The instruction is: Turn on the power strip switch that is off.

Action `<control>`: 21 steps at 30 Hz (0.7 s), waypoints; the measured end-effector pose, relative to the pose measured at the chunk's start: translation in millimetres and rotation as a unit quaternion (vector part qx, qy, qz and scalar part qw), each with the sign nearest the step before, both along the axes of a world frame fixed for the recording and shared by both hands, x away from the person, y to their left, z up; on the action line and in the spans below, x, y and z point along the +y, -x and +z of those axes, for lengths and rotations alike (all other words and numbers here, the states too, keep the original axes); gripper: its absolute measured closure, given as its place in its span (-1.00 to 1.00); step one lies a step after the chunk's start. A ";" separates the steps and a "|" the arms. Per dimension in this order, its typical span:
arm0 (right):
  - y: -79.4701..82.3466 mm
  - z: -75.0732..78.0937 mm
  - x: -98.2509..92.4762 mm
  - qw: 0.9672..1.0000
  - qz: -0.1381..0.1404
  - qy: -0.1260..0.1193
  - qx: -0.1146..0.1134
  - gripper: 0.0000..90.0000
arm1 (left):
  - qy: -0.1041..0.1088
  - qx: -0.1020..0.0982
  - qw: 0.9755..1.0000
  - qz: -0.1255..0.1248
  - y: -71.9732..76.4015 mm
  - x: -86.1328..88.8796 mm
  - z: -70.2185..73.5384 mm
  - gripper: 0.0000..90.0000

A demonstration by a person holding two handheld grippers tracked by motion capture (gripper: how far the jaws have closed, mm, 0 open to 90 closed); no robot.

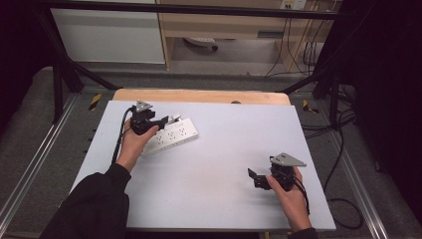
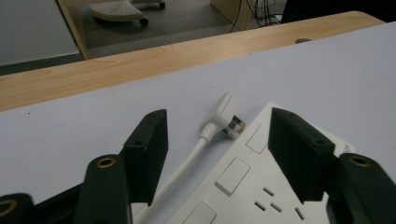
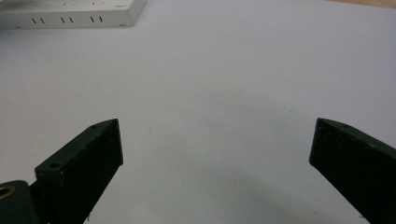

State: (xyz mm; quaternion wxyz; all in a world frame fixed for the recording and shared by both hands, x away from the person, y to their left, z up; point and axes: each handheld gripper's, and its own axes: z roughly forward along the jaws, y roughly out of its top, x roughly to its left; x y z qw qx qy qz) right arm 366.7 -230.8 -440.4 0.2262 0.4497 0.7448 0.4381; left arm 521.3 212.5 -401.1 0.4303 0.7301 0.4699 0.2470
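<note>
A white power strip (image 1: pixel 171 134) lies on the white table top (image 1: pixel 214 169) at the far left. In the left gripper view its end (image 2: pixel 252 186) shows sockets and switches, with a white cable (image 2: pixel 187 163) and a flat plug (image 2: pixel 226 112) lying beside it. My left gripper (image 1: pixel 166 121) (image 2: pixel 219 140) hangs over that end, its jaws apart on either side of the cable and the strip's corner, with a gap showing at the cable. My right gripper (image 1: pixel 253 178) (image 3: pixel 215 144) rests at the near right, open, with bare table between its jaws. The strip's side (image 3: pixel 70 11) shows far off in the right gripper view.
A wooden strip (image 1: pixel 199 95) borders the table's far edge. Black frame posts (image 1: pixel 57 84) stand at the back corners. Cables (image 1: pixel 343 199) trail on the grey floor to the right. A wooden cabinet (image 1: pixel 224 25) stands behind the table.
</note>
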 end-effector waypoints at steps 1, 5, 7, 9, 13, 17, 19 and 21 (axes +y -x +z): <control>0.0 -0.1 -0.1 1.000 0.000 0.000 0.000 -0.93 | -0.002 0.000 1.000 -0.001 -0.1 0.0 -0.3 -0.07; -0.4 -0.8 0.0 1.000 0.002 0.004 0.000 -0.93 | -0.004 0.005 1.000 -0.003 -0.6 -0.5 -2.0 0.01; -0.3 -0.7 0.1 1.000 0.001 0.004 0.000 -0.93 | -0.003 0.007 1.000 -0.003 -0.8 -0.8 -2.5 0.04; 0.0 -0.6 -0.1 1.000 0.001 0.004 0.000 -0.93 | -0.002 0.007 1.000 -0.005 -0.2 -1.6 -2.5 0.14; -0.5 -0.9 -0.1 1.000 0.001 0.007 0.001 -0.93 | -0.003 0.009 1.000 -0.010 0.4 -4.9 -3.4 0.22; 0.0 -0.7 -0.2 1.000 0.001 0.008 0.000 -0.93 | -0.005 0.012 1.000 -0.010 -0.2 -5.6 -4.5 0.30; -0.1 -0.9 -0.2 1.000 0.000 0.009 0.000 -0.93 | 0.004 0.017 1.000 -0.014 -0.9 -5.0 -5.4 0.36; -0.3 -1.0 -0.2 1.000 -0.001 0.011 0.001 -0.93 | 0.004 0.017 1.000 -0.014 -1.4 -4.8 -6.2 0.41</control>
